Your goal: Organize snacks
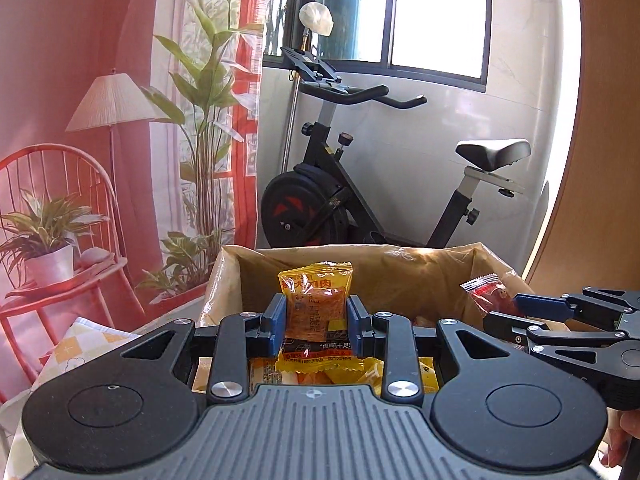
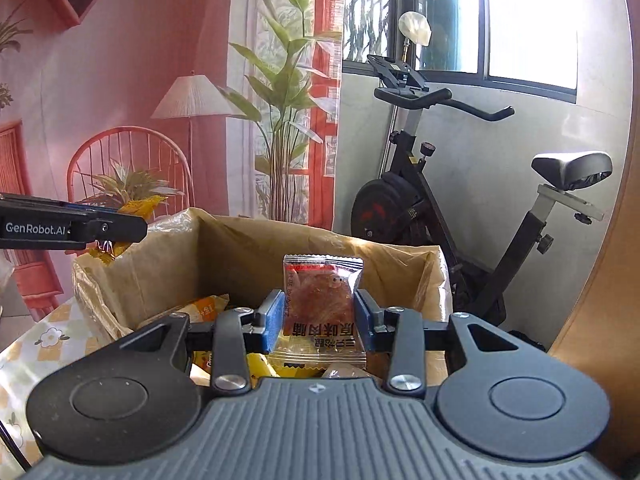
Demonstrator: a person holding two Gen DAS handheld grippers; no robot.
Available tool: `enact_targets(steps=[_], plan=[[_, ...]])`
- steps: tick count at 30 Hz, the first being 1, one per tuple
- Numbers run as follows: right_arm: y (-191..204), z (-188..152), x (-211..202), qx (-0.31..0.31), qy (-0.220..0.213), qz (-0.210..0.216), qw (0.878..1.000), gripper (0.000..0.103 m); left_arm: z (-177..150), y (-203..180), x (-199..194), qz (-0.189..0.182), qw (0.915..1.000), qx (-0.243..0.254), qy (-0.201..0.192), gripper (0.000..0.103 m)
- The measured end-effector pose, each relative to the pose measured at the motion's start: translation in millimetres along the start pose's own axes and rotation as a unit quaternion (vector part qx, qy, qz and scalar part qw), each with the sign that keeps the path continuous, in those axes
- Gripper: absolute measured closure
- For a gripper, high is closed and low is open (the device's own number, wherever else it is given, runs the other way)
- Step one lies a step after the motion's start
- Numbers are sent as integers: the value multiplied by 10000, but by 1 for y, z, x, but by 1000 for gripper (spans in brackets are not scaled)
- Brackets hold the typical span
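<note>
Snacks fill the brown cardboard box (image 1: 420, 276) on our desk. Our left claw (image 1: 317, 320) pinches a yellow foil snack packet (image 1: 316, 300) above it; our right claw (image 2: 316, 320) clamps a clear red-printed jerky packet (image 2: 322, 300), both lifted clear, likely so we can sort them elsewhere.

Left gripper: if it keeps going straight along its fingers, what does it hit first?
Probably the far inner wall of the cardboard box, just behind the yellow snack packet that the left gripper holds. Depth is unclear; it could pass over the rim instead.
</note>
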State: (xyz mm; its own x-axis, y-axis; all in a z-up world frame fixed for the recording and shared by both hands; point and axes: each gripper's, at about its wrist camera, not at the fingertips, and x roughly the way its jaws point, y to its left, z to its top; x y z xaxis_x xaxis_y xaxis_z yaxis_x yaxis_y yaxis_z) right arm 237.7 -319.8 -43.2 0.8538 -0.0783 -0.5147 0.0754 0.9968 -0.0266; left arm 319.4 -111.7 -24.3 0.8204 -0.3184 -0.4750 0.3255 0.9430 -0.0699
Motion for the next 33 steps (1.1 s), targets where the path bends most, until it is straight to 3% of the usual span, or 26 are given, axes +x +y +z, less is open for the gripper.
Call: enact_targets(steps=[9,13,14,16,19,22,27,33], plan=[[-12,-11,13,186,408,-78,9990,59,-9,2,17,58,9992,148,359,66],[-15,-10,7,360,416,-71,9985,49,-7,4,7,37,9992,242,303,42],[-15,-8,4,399,387,-68,9984,45,-5,5,1,74,9993,260,241,38],[-14,-4,-6,412,286,-57,9987,26,-1,6,-10,102,9995,257,149,29],[-14,5,-21,455,162,-33,9988,17,6,9,-31,99,9996,249,-15,18],[-13,18,-40,587,-24,6,9983,7,13,10,-53,68,9994,305,-139,16],[-2,35,-71,608,-284,41,9977,0,20,10,-93,81,9988,318,-362,11],[26,44,-107,544,-344,-126,9978,0,21,3,-141,286,9967,525,-554,7]])
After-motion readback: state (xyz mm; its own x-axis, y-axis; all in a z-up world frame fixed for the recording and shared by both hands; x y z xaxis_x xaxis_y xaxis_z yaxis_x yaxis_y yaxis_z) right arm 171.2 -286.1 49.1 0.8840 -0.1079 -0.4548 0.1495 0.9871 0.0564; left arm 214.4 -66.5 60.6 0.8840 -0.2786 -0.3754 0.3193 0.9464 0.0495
